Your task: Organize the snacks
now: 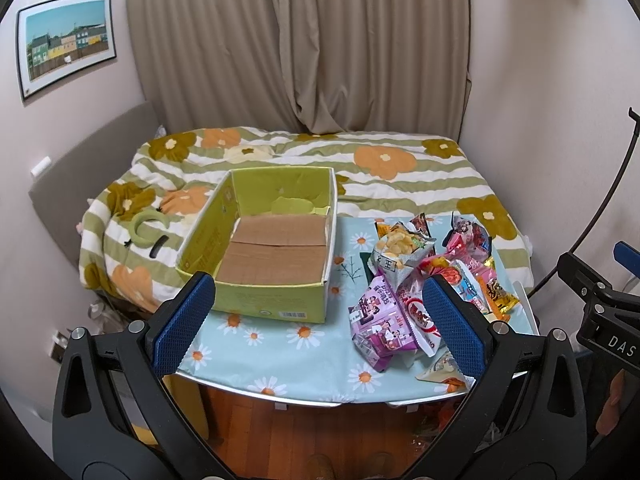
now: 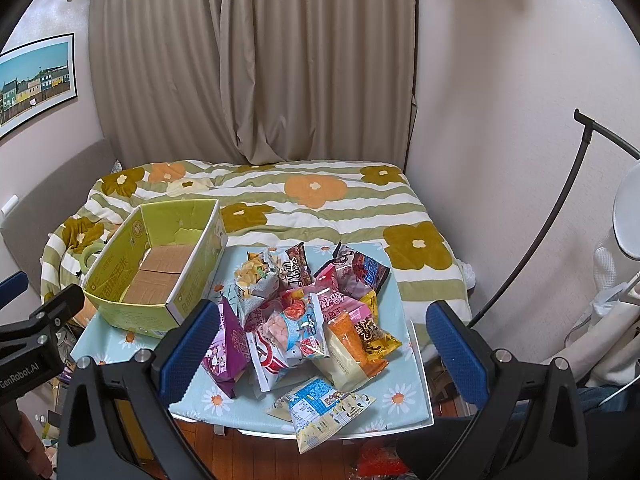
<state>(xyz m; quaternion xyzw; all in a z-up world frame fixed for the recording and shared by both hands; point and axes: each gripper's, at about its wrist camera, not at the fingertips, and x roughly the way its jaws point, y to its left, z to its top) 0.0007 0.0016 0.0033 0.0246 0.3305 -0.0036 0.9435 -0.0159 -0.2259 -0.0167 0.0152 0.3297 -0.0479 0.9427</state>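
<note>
Beside the empty green box (image 2: 156, 276), snack packets (image 2: 304, 312) lie heaped on the tabletop (image 2: 400, 396). Both grippers, left gripper (image 1: 320, 316) and right gripper (image 2: 324, 344), hover with fingers spread, holding nothing. Best to pinch one loose top packet by its edge.

In the left wrist view, the right finger of the left gripper (image 1: 319, 314) covers part of the snack pile (image 1: 424, 280) at four o'clock, hiding the middle packets. The right gripper (image 1: 600, 300) is cut off by the edge at three o'clock. In the right wrist view, the box (image 2: 160, 264) at ten o'clock hides a green ring (image 2: 90, 254) behind its wall. Packet print is too small to read.
</note>
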